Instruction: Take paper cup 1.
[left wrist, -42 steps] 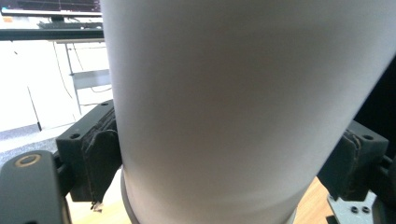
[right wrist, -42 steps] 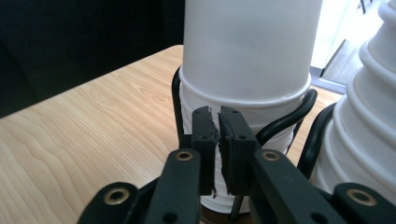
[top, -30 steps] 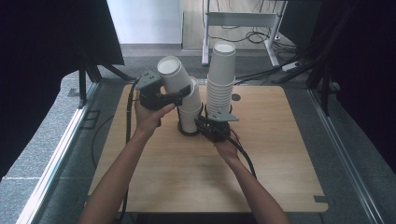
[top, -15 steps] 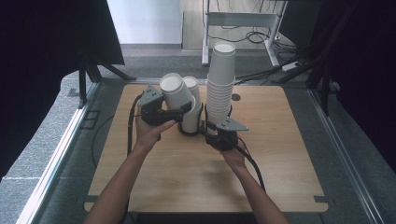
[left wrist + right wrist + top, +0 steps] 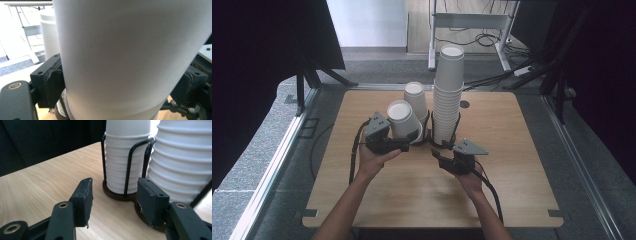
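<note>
1. Pinching a white cup [image 5: 402,119] with my left gripper [image 5: 384,140]: both pads [image 5: 53,86] press its sides, cup tilted, just left of the short stack [image 5: 417,102].
2. My right gripper [image 5: 451,159] has its fingers [image 5: 83,200] spread wide, gripping nothing, low over the table [image 5: 522,165].
3. It points at the wire holder [image 5: 130,162] around the stacks, close but apart; the tall stack [image 5: 448,92] stands beside it.
</note>
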Action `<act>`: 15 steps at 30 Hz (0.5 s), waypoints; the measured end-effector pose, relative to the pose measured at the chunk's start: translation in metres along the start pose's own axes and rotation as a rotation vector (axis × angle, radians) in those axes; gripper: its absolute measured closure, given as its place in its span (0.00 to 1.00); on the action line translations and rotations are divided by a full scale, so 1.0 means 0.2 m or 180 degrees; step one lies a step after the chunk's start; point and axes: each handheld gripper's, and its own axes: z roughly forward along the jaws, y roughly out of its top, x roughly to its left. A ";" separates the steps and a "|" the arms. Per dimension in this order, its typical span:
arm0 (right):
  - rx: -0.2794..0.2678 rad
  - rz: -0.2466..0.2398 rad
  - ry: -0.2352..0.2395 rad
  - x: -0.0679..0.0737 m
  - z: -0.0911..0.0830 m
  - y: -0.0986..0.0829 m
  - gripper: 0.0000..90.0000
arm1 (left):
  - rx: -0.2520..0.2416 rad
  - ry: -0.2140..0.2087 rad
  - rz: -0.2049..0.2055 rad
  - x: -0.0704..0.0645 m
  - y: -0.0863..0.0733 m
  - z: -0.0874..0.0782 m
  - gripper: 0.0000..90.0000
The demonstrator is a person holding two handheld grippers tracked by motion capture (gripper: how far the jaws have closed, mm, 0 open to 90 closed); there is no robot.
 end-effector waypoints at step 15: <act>0.0031 0.0035 0.0034 0.02 -0.08 -0.07 0.42 | 0.0079 -0.0075 -0.0077 -0.11 -0.23 -0.04 0.14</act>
